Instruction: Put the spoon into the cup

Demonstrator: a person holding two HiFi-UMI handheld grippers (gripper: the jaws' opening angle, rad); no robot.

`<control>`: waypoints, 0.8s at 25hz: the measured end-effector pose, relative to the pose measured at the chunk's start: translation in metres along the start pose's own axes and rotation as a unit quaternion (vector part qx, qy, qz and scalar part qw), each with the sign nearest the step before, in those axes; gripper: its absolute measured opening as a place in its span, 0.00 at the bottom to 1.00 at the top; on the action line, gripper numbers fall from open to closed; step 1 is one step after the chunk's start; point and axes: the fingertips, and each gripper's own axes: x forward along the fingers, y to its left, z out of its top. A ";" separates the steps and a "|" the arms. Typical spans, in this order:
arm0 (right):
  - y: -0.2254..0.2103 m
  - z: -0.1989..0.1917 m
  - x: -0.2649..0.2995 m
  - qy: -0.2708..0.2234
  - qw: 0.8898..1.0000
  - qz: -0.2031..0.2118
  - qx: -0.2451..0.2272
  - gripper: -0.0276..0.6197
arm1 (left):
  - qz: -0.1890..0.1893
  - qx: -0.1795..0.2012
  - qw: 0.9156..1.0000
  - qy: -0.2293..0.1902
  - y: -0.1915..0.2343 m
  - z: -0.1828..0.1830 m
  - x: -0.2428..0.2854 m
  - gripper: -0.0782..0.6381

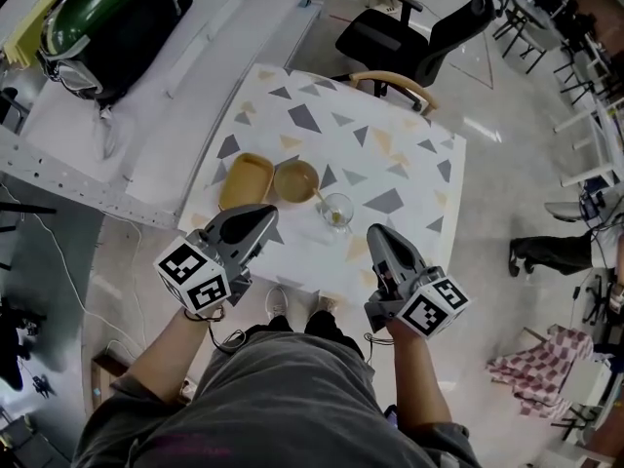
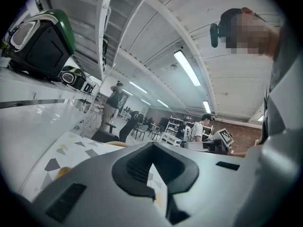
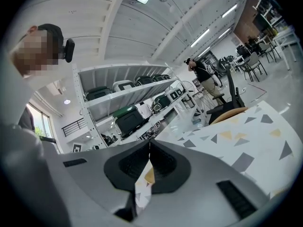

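Both tools hang just off the near edge of the table [image 1: 390, 154]. The left gripper [image 1: 261, 218] has its tips pressed together with nothing between them, and the right gripper [image 1: 380, 238] is the same: jaws met at the point, only tabletop showing through the gap. The cup [image 1: 336, 210], a clear glass, stands ahead of the pair and between them, a shade closer to the right one. The spoon [image 1: 318, 196] shows as a thin pale line running on a diagonal from the rim of the bowl [image 1: 296, 180] towards the glass. From here I can't tell whether its end already sits inside the cup or only leans at it. If a pickup is due, that handle lies slantwise to both tools, so I'd guess a wrist turn comes first. A yellow tray [image 1: 246, 179] sits just left of the bowl. The top is white, scattered with grey and yellow triangles. A wooden chair [image 1: 392, 83] is tucked at the far side, with an office chair [image 1: 409, 37] beyond it.
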 end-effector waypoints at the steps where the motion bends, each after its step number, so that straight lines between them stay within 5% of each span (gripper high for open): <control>1: 0.002 0.000 -0.001 -0.002 1.000 0.000 0.000 0.07 | -0.003 0.000 1.000 -0.001 -0.001 0.001 -0.001 0.13; 20: 0.013 0.001 -0.014 -0.008 1.000 0.017 -0.009 0.07 | -0.006 -0.001 1.000 -0.005 -0.020 0.005 -0.002 0.13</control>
